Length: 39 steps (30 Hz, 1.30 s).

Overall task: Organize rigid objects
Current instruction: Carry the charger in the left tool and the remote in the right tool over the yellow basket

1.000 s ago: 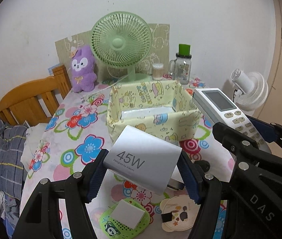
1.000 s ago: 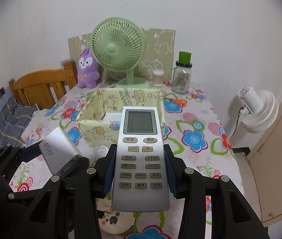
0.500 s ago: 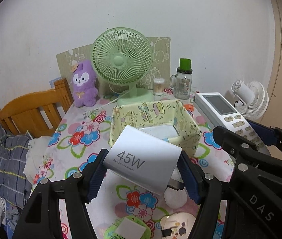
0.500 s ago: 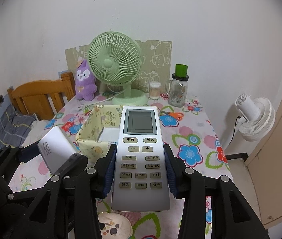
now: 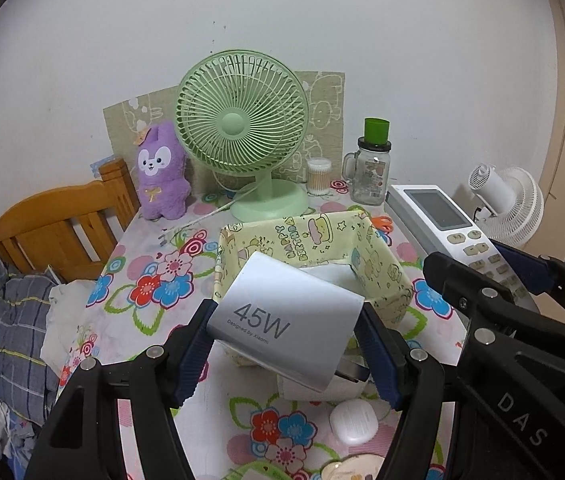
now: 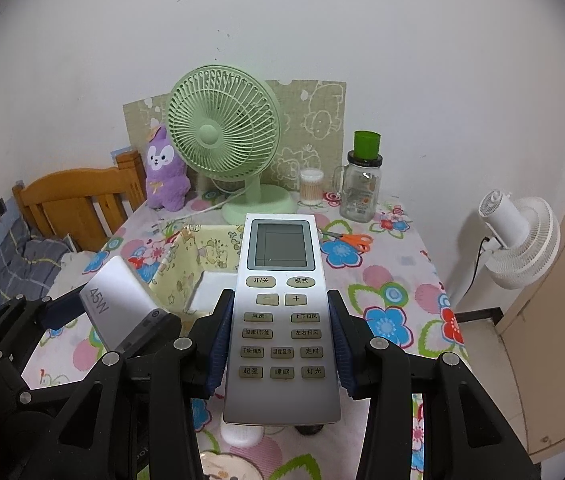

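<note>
The left gripper is clamped on a white charger marked "45W", its blue pads pressing on the two side faces. The charger is held in the air, just in front of the yellow box, hiding part of the box's near wall. The charger's metal plug end points down and to the right.

The right gripper is clamped on a silver remote control, pads pressing on both long edges at the button rows. The remote points away from the camera, screen end forward, and is held above the table, over the right front part of the box as seen from the right wrist.

The box stands open on the flowered table and a white flat item lies inside it. Behind the box stands a green fan, with a purple plush toy to the left of the fan, and a cotton swab tub and a glass jar with a green lid to its right. Orange scissors lie to the right of the box. A white earbud case lies on the table in front of the box, below the charger. A white fan stands off the table to the right.
</note>
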Available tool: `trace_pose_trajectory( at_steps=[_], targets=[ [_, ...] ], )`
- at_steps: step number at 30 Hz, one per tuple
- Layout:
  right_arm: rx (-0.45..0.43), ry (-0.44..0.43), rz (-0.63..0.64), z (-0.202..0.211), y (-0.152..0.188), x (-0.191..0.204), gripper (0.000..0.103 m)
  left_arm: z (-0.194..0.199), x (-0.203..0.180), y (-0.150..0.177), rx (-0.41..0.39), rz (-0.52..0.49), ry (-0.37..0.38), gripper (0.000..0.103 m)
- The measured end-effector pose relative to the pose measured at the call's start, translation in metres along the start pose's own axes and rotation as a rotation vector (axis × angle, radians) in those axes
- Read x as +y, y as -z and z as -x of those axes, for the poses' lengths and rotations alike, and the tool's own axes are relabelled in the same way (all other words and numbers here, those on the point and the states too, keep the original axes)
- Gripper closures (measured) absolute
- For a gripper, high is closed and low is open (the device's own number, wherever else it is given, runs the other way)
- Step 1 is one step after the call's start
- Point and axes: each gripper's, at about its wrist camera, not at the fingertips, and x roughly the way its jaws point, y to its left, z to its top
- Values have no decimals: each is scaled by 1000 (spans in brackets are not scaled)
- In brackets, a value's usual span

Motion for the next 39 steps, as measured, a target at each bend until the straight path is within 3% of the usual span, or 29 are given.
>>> trace_pose_trajectory(
  at_steps=[23, 39],
  targets=[
    [54, -26, -57, -74, -30, -17, 55, -68, 4, -35, 46, -9, -16, 32],
    [129, 0, -54, -127, -33, -20, 55, -121, 11, -34, 126, 9, 10, 32]
  ],
)
